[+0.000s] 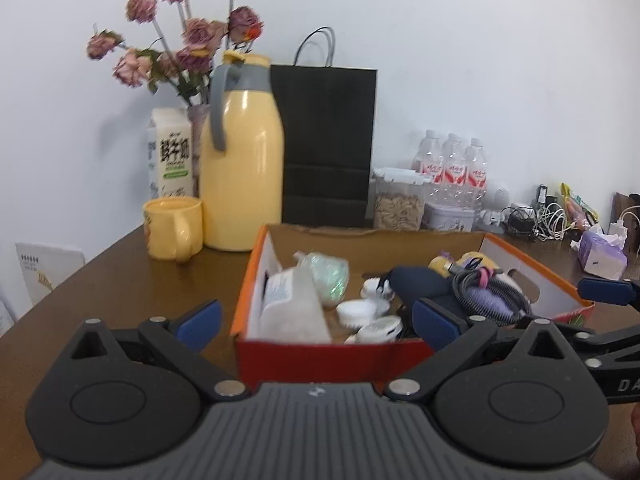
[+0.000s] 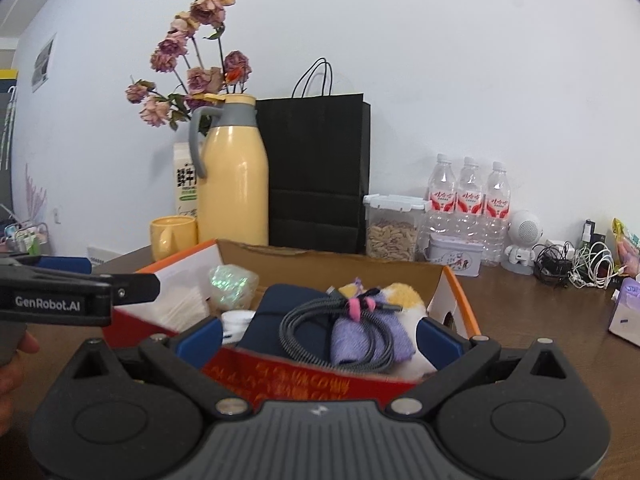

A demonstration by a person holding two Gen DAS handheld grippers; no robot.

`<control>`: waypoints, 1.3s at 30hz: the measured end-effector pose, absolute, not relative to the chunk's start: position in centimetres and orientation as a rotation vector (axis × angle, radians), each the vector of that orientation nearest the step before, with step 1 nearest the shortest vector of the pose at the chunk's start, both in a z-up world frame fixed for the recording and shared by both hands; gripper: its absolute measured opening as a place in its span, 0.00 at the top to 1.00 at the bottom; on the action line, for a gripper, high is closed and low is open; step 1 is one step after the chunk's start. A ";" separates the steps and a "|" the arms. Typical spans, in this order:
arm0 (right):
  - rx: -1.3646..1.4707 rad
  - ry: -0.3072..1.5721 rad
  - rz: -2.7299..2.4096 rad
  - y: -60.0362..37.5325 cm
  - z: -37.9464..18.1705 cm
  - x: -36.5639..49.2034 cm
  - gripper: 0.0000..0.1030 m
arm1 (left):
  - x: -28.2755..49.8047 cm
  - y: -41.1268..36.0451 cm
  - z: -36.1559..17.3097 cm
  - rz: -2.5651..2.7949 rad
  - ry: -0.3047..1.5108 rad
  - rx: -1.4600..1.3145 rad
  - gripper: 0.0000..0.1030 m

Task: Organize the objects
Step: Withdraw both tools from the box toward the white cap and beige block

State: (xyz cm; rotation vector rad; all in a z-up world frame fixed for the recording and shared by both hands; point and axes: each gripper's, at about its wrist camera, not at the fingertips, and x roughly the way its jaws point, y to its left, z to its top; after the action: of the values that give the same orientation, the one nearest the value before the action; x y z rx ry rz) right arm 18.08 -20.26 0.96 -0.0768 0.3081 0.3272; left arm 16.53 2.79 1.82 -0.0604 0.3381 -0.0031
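Note:
An orange-and-red cardboard box [image 1: 320, 354] [image 2: 300, 378] stands open on the brown table. Inside it lie a white tissue pack [image 1: 288, 304], a shimmery green packet [image 1: 326, 276] [image 2: 234, 282], white round lids [image 1: 356, 310], a navy pouch [image 1: 420, 280] [image 2: 276, 312], a coiled grey cable [image 1: 480, 284] [image 2: 316, 328], a purple cloth [image 2: 360, 336] and a yellow-white plush [image 2: 404, 296]. My left gripper [image 1: 318, 322] is open just before the box's near wall, towards its left end. My right gripper [image 2: 319, 339] is open at the same wall's right end, above the cable. Neither holds anything.
Behind the box stand a yellow mug [image 1: 172, 228], a yellow thermos jug [image 1: 240, 160], a milk carton [image 1: 170, 152], dried roses [image 1: 188, 36] and a black paper bag [image 1: 326, 140]. A seed jar [image 2: 394, 228], water bottles [image 2: 468, 196], tangled cables [image 2: 576, 260] and purple tissues [image 1: 602, 254] sit right.

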 end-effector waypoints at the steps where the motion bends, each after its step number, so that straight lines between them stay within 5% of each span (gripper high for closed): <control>1: -0.077 0.311 0.332 -20.3 0.8 17.8 0.00 | 16.3 3.1 1.6 0.001 0.343 -0.066 0.00; 25: -0.123 0.446 0.369 -19.0 -1.6 16.1 0.01 | 14.8 4.7 -1.0 0.037 0.479 -0.033 0.00; 36: -0.103 0.561 0.407 -18.8 -2.6 17.5 0.42 | 15.3 5.0 -1.2 0.034 0.508 -0.051 0.00; 39: -0.084 0.614 0.413 -18.7 -3.0 18.2 0.43 | 15.4 5.1 -1.3 0.033 0.514 -0.053 0.00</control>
State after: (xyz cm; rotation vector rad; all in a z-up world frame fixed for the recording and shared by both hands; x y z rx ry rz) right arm 18.19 -18.74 -2.99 -0.0845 0.6143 0.4134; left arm 15.41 5.10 -1.29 -0.0532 0.5143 0.0335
